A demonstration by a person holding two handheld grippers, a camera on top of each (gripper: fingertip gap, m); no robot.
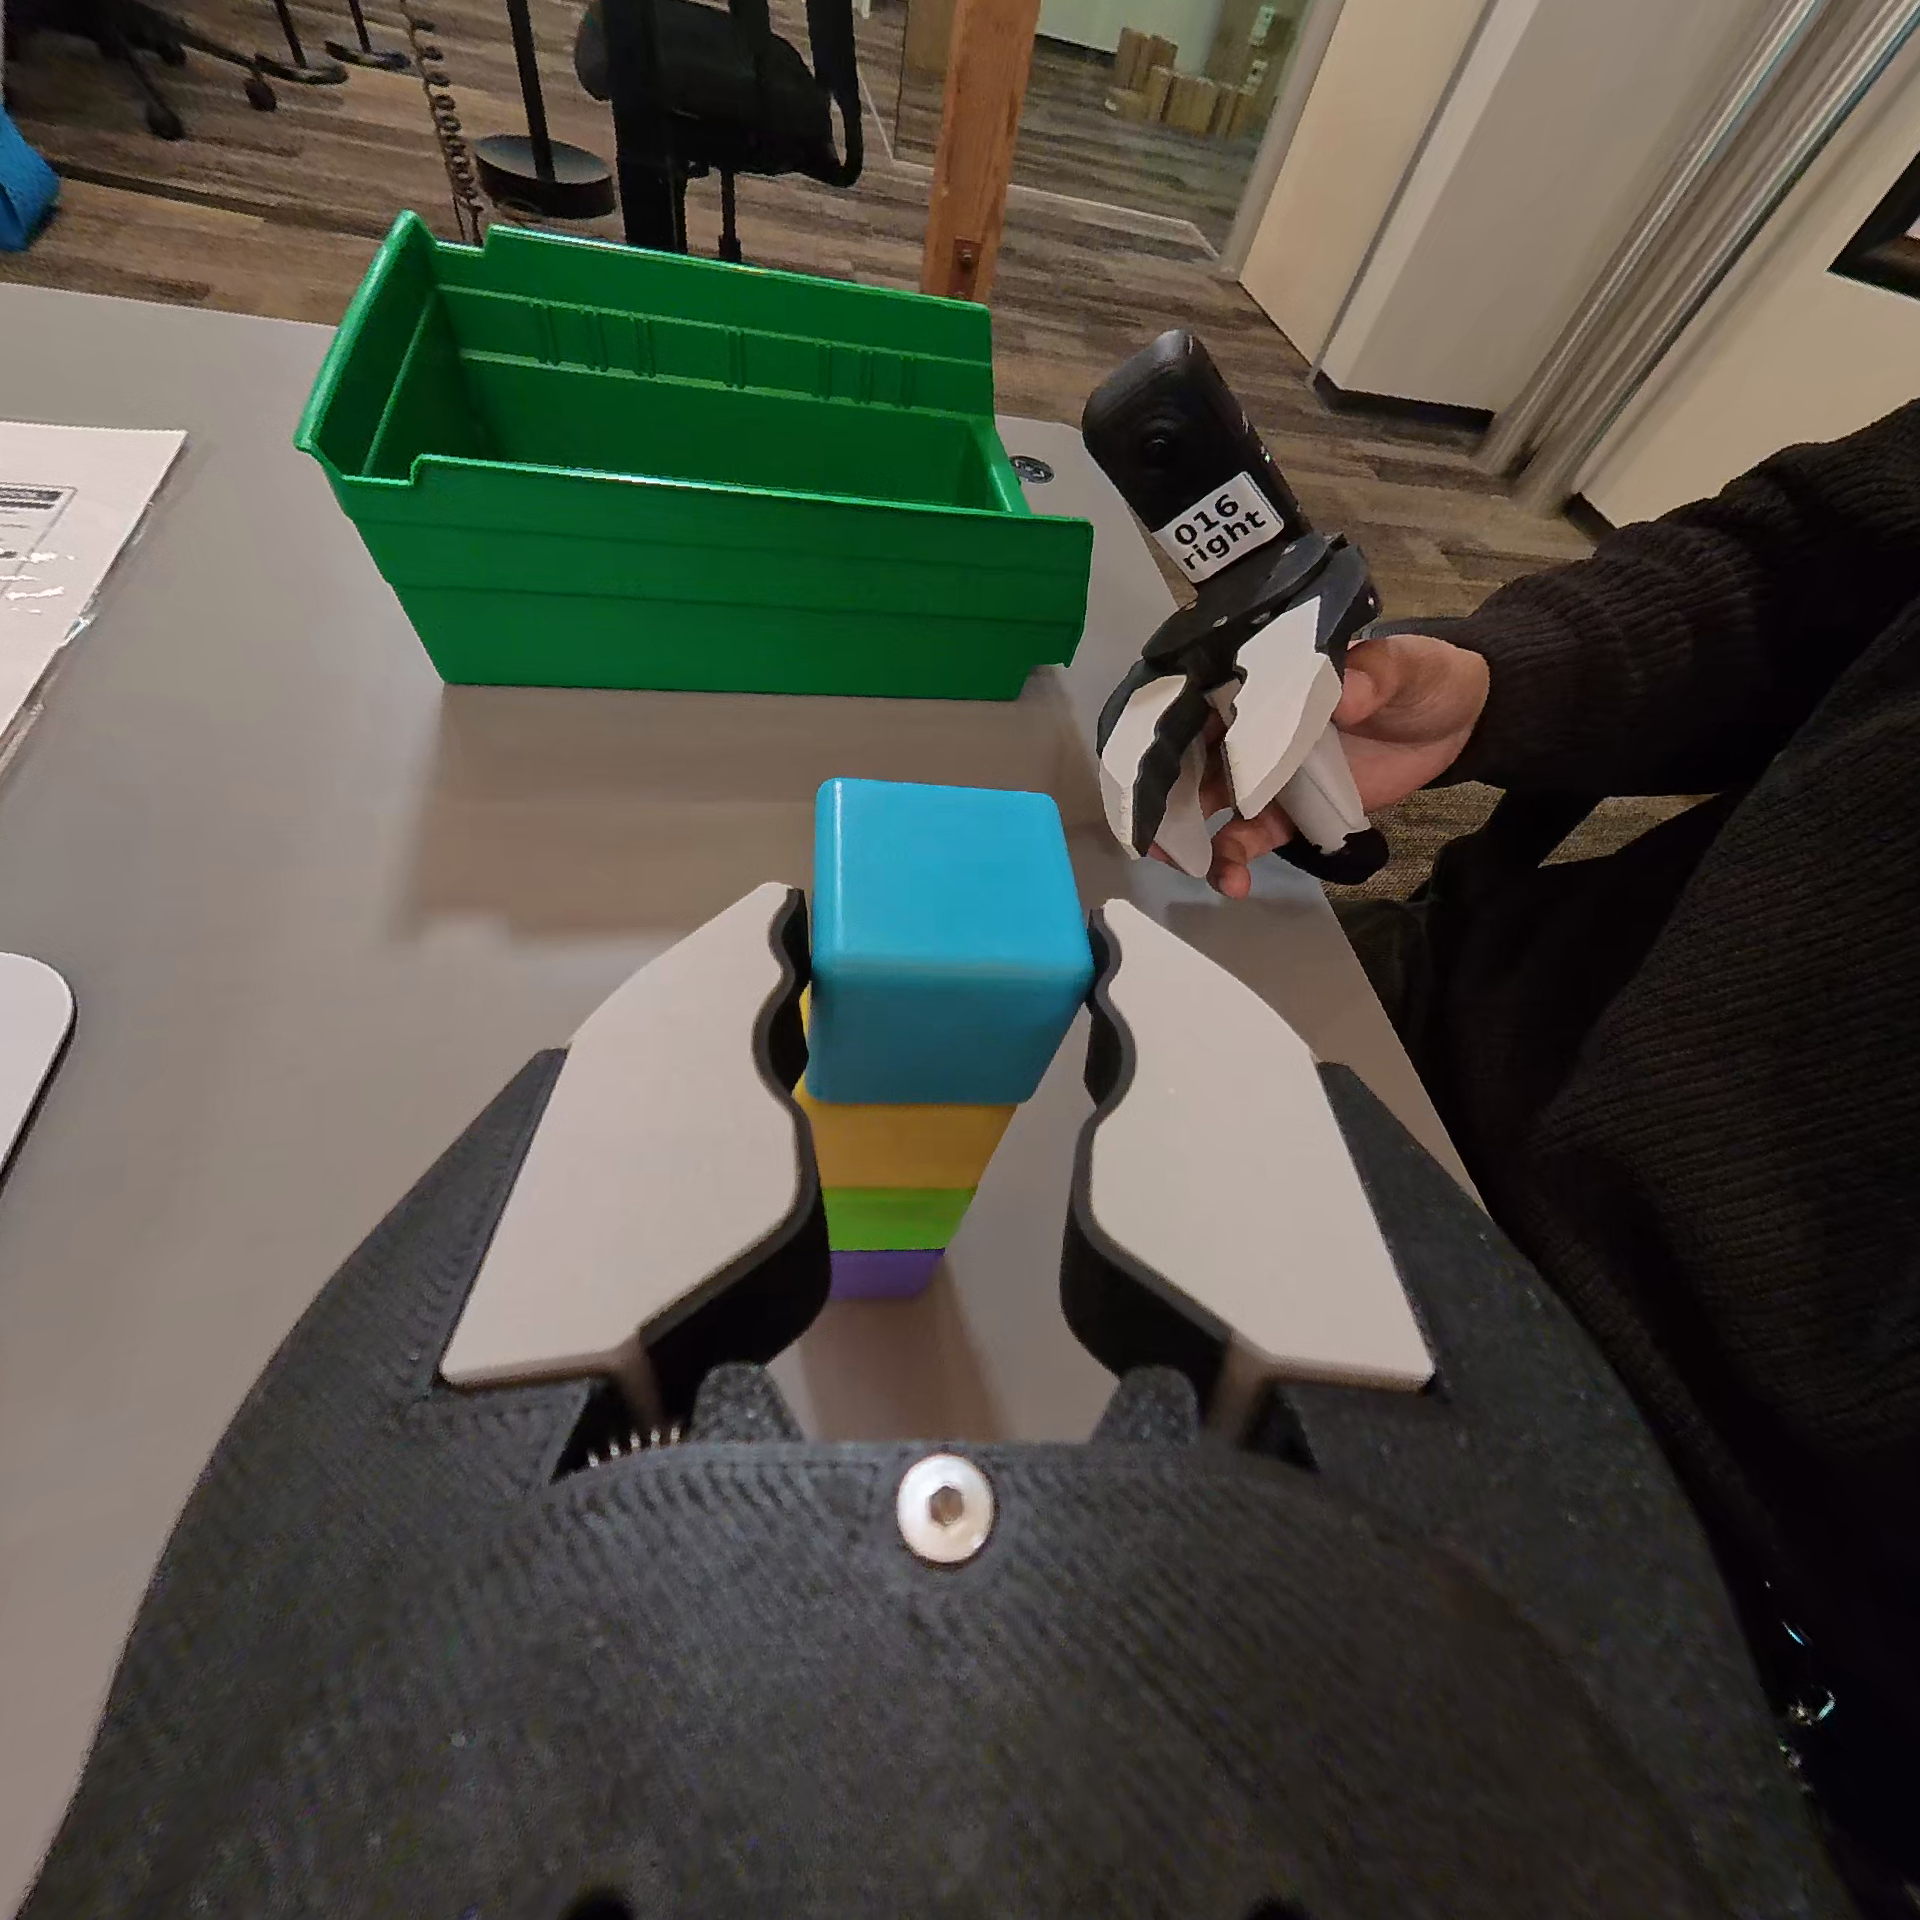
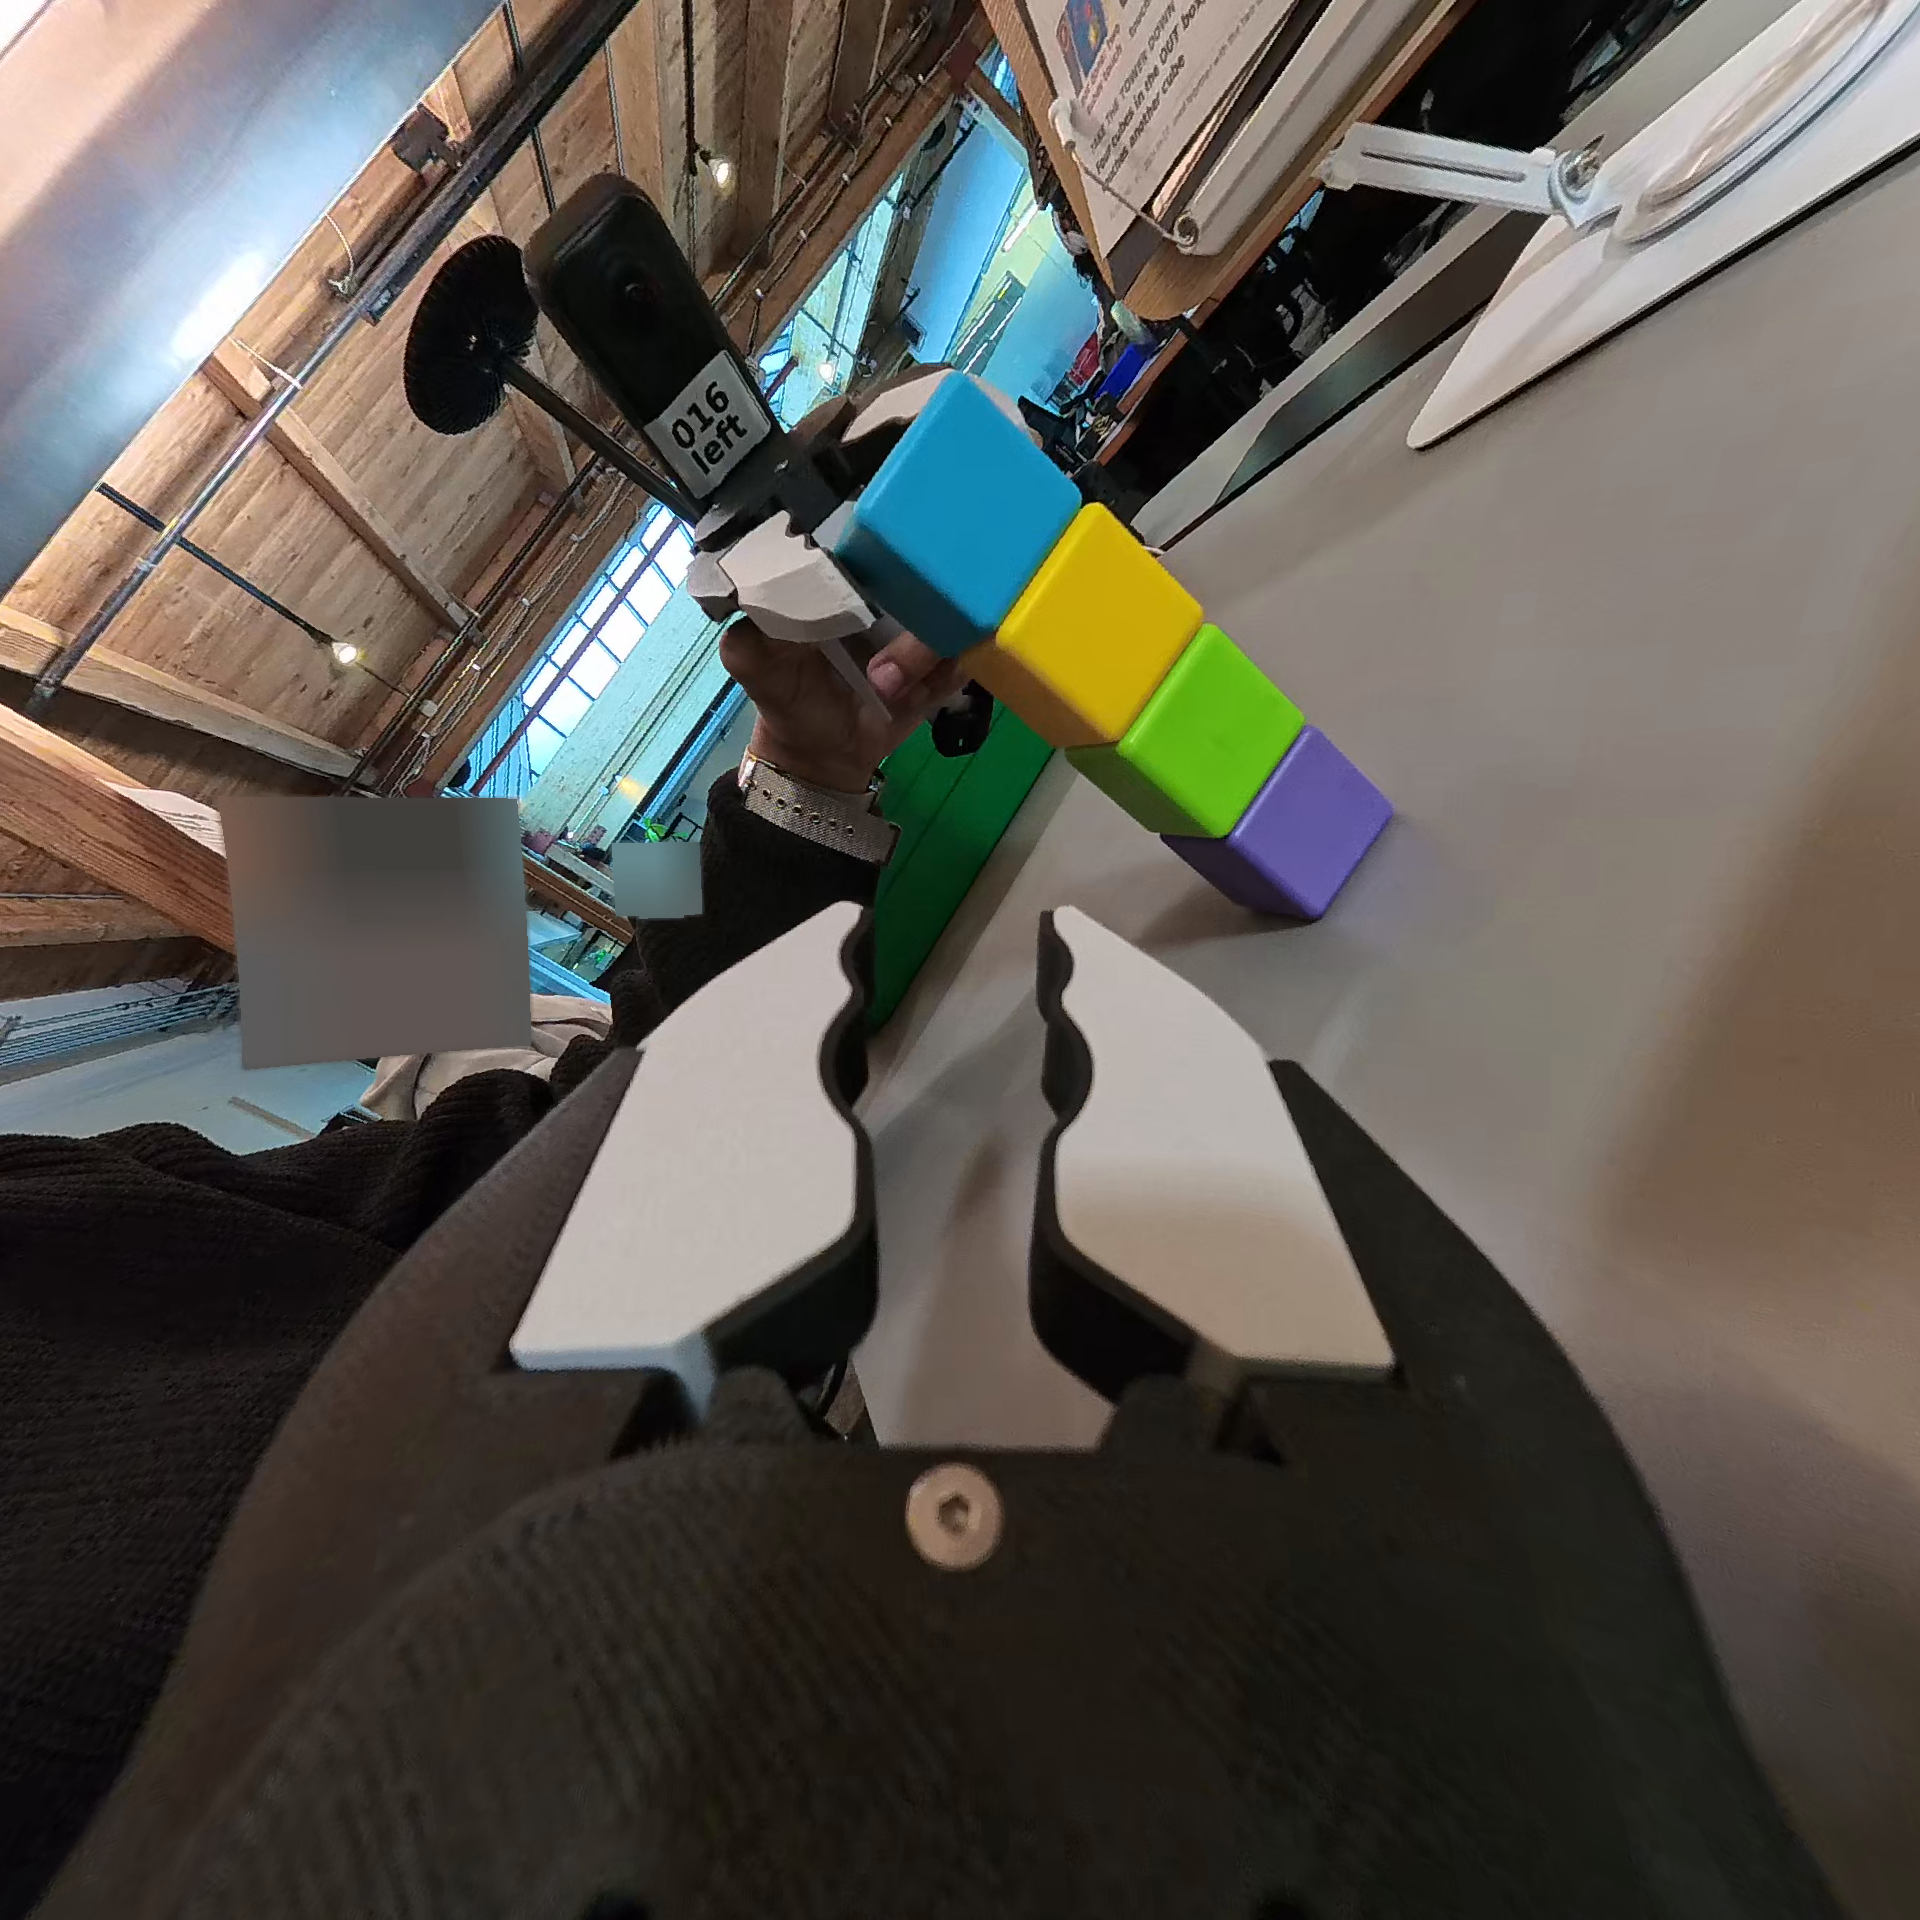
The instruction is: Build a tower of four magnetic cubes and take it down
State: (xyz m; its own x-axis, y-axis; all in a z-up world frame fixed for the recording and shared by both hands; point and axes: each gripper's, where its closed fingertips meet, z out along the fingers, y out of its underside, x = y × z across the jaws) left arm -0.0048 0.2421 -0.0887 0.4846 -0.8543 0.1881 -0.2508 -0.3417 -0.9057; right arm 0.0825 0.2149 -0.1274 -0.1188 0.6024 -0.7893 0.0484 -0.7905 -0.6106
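Observation:
A tower of cubes stands on the grey table (image 1: 260, 831): blue cube (image 1: 935, 935) on top, then yellow cube (image 1: 899, 1143), green cube (image 1: 894, 1216) and purple cube (image 1: 883, 1273) at the bottom. My left gripper (image 1: 940, 925) is shut on the blue cube, one finger on each side. The blue cube still sits square on the yellow one (image 2: 1101, 613). My right gripper (image 2: 951, 935) is open and empty, tilted, held in the air at the table's right edge, right of the tower. It also shows in the left wrist view (image 1: 1184, 821).
A green plastic bin (image 1: 727, 582), empty, stands on the table behind the tower. A sheet of paper (image 1: 62, 540) and a white flat base (image 1: 26, 1039) lie at the left. A person's dark sleeve (image 1: 1714, 935) is at the right. The left gripper's tips are roughly 11 cm from the right gripper's. It is some 25 cm from my left tips to the white flat base (image 1: 26, 1039).

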